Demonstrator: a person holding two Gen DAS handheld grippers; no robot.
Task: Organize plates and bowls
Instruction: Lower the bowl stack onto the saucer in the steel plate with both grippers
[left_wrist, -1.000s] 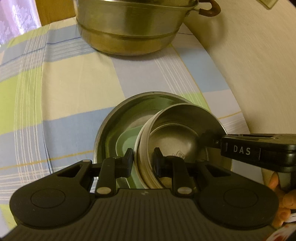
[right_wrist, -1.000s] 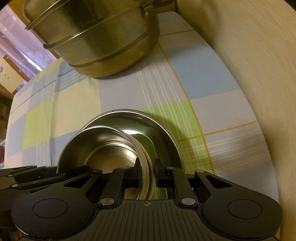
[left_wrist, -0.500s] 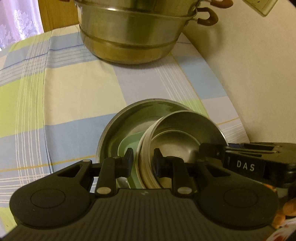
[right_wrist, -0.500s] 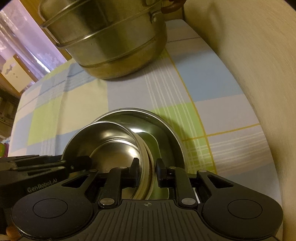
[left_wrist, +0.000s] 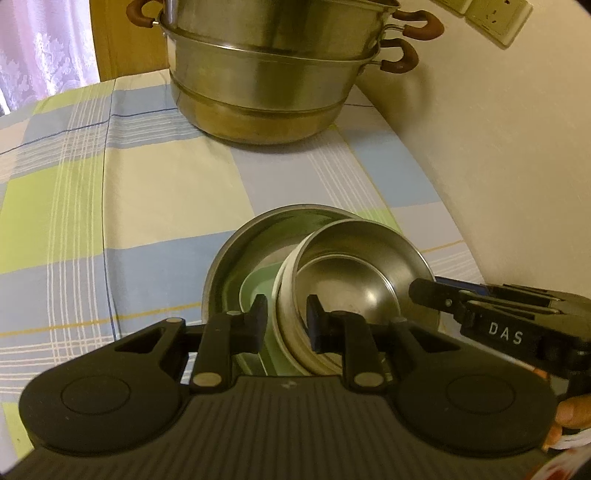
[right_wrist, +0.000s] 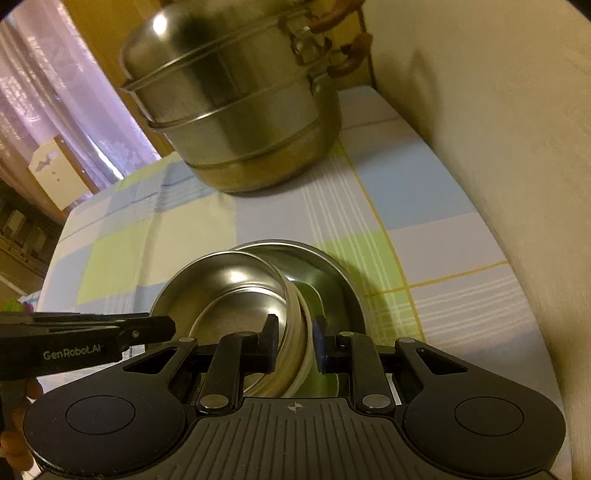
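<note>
Two grippers hold one small steel bowl.
The left gripper (left_wrist: 285, 317) and right gripper (right_wrist: 295, 334) each pinch the small steel bowl's (left_wrist: 354, 280) rim, tilted over the big steel bowl (left_wrist: 236, 258) on the checked tablecloth (left_wrist: 129, 206).

Steel bowl (left_wrist: 354, 280): brushed metal, dull sheen (cream band round its outer wall). Larger pan (left_wrist: 236, 266): same metal. Steamer pot (left_wrist: 266, 81): polished, glossy. Tablecloth (left_wrist: 147, 192): matt woven cloth.

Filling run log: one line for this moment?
left gripper: shut on bowl rim | right gripper: shut on bowl rim | bowl: tilted over pan
</note>
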